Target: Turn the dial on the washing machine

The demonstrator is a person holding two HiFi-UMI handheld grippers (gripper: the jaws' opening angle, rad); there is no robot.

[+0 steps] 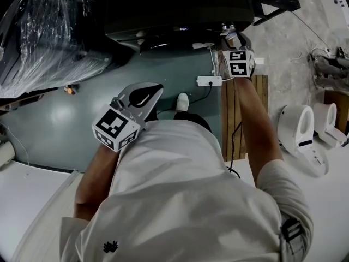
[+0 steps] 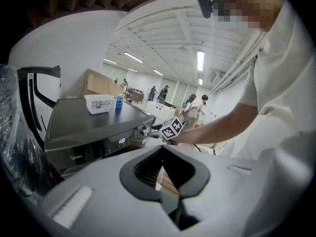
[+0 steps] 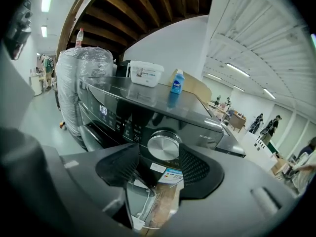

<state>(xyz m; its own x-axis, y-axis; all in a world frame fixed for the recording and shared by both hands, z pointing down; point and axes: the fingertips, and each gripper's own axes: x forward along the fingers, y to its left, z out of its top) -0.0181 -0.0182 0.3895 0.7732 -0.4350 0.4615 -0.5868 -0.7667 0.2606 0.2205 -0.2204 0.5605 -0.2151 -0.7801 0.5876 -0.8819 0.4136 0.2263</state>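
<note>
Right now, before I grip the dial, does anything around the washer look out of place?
Nothing spilled or damaged. A white tub and blue bottle stand loose on top of the washing machine, and a power strip lies on the floor by it.

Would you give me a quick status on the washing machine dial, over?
Right gripper open, round silver dial framed between its jaws, not gripped. Left gripper shut, empty. Nothing in the way.

Dim head view; bright ceiling strips (image 2: 200,60), fisheye-warped edges.
</note>
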